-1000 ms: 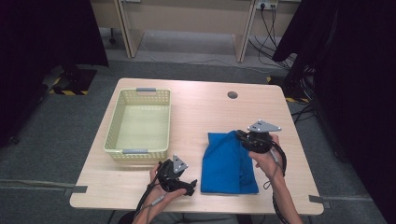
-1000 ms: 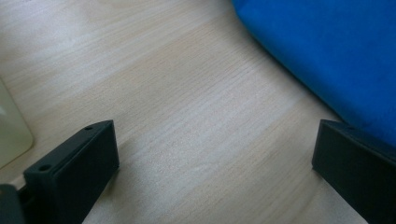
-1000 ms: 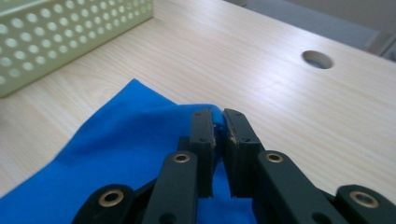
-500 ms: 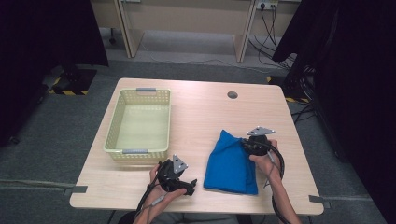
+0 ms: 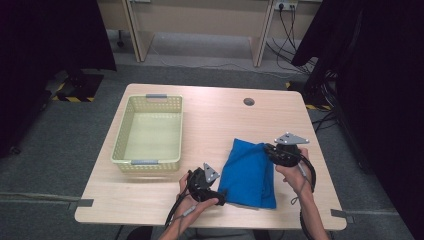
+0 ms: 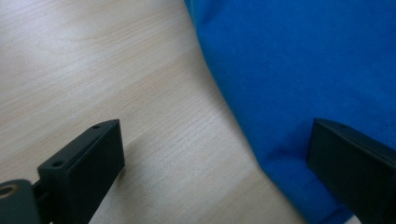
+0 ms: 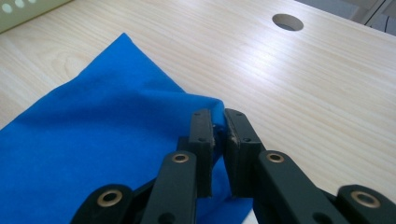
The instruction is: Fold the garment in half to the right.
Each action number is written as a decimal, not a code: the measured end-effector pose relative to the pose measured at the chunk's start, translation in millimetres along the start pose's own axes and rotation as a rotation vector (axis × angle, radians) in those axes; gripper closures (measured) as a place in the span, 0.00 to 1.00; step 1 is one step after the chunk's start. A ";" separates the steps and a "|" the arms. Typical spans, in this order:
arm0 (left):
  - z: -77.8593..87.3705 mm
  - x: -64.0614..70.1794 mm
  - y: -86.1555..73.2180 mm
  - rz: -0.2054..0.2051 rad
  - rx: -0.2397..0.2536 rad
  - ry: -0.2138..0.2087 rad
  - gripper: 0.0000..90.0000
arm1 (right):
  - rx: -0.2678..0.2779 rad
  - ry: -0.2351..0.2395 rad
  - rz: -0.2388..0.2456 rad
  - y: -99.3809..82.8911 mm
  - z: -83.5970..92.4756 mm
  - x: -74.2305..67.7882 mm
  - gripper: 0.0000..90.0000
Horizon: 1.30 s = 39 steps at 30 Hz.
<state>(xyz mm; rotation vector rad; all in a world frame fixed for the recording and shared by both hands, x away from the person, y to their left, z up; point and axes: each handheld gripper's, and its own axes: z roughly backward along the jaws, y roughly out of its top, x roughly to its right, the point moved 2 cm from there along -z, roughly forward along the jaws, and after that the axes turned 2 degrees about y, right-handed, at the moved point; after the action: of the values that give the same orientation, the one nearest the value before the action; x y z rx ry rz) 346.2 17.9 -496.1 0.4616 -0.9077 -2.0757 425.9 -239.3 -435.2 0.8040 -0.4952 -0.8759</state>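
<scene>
Nearby, an empty basket [image 5: 149,132] sits left of the cloth [image 5: 250,172].

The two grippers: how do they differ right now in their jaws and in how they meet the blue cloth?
The right gripper has its jaws shut on a fold of the blue cloth; the left gripper has its jaws wide open, pinching nothing. The right one is at the cloth's far right corner, the left one at its near left edge. Both are black.

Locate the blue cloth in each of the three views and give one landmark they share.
High view: blue cloth lies on the table's near right part, between the two grippers.
Left gripper view: it covers the upper right, reaching past the right-hand jaw.
Right gripper view: it spreads left and centre, its corner pinched between the jaws.
Shared landmark: the light wooden tabletop.
</scene>
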 end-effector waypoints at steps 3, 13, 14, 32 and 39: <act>0.7 2.1 -0.4 -0.006 -0.003 0.006 0.04 | -0.017 -0.009 -0.024 -9.3 2.5 6.5 0.91; 5.8 2.2 3.8 0.008 0.033 -0.039 0.04 | -0.131 -0.010 -0.069 -37.4 -24.7 21.0 0.90; 7.0 0.2 4.4 0.019 0.040 -0.042 0.04 | -0.127 -0.011 -0.070 -37.2 -25.8 21.6 0.90; 4.1 -8.2 11.5 0.082 0.124 -0.038 0.04 | -0.125 0.027 0.016 -26.2 -39.9 -4.6 0.87; -5.8 -8.4 5.3 0.007 -0.003 0.036 0.05 | -0.122 0.027 0.012 -26.8 -40.0 -3.6 0.83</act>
<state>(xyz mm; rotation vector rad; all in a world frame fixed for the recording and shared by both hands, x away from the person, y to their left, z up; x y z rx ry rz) 357.6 19.8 -496.0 0.4915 -0.8835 -2.0558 438.0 -230.2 -481.0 0.7000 -0.4186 -0.8751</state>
